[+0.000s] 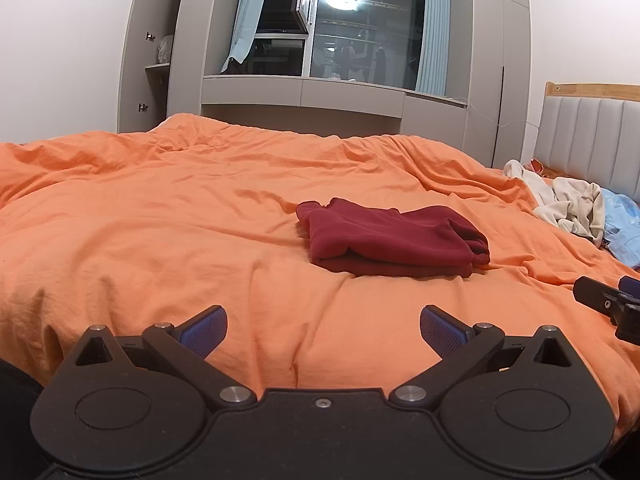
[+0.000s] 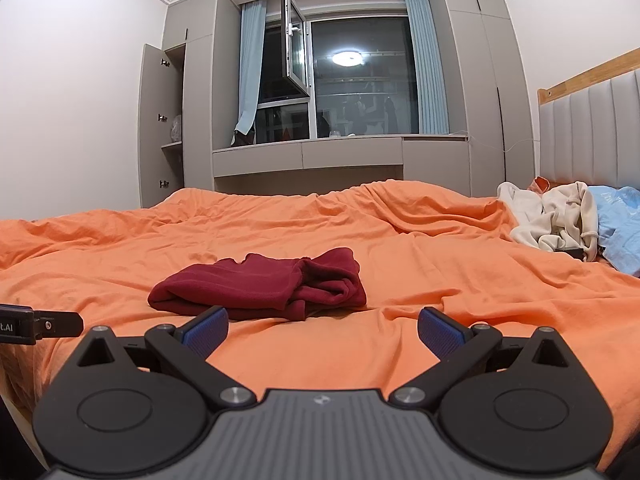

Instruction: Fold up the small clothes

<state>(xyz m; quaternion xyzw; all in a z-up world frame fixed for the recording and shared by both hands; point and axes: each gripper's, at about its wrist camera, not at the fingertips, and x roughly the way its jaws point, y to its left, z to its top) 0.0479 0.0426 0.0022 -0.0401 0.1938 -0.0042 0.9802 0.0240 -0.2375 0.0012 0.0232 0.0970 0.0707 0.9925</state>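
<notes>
On orange duvet [image 1: 160, 208], folded maroon garment [image 1: 392, 240] at 12 o'clock; left gripper [image 1: 323, 330], right gripper [image 2: 322, 330] both spread, empty. Risk: careless grab could undo loose fold.

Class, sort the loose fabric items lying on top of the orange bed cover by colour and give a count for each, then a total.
Dark red: 1, the folded red garment
Cream: 1, the crumpled cream garment
Light blue: 1, the blue fabric
Total: 3, all on the orange cover; the cream heap may hold more than one piece.
</notes>
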